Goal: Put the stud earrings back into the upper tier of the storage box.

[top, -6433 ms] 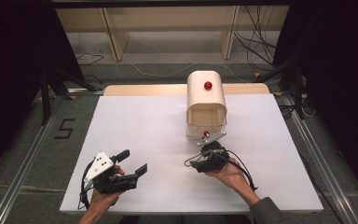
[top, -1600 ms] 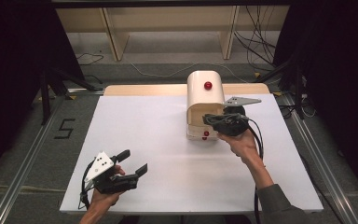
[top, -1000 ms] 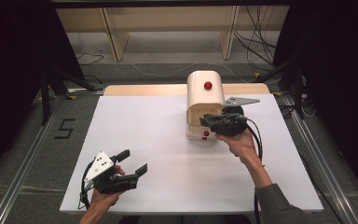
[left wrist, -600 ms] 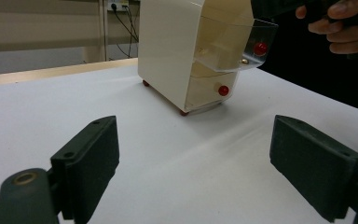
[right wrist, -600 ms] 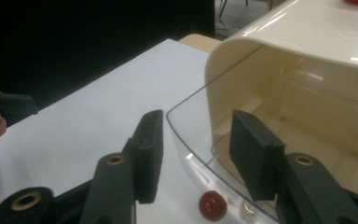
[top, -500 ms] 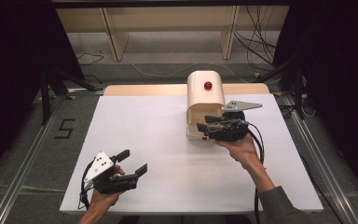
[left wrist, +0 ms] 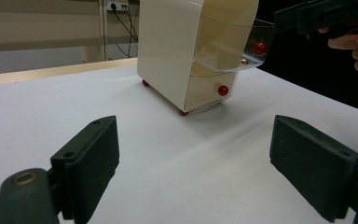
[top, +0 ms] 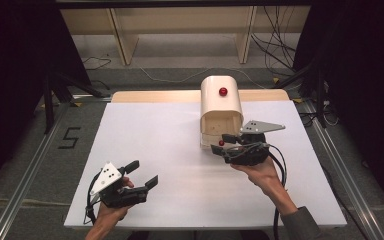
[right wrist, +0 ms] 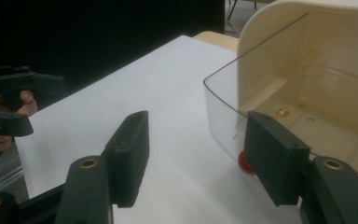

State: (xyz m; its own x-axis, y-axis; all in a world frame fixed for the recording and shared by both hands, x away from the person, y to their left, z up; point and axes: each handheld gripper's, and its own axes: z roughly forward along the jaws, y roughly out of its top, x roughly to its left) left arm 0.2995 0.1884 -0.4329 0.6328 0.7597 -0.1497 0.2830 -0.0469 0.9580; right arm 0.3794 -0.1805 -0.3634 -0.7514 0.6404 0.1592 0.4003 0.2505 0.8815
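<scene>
Right tool (top: 223,145) has dropped from box top to its front, jaws apart w/ the clear flap (right wrist: 228,109) now swung up. Cream bread box (top: 221,102) sits mid-bench, far side. Left tool (top: 139,174) idles, spread wide. Prob. opening done.

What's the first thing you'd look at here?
The cream box with a rounded top at the far middle of the white table, with a red knob on top. Its clear door is swung open, showing a bare inside. The right gripper is at its front, jaws apart, while the left gripper waits open at the near left.
</scene>
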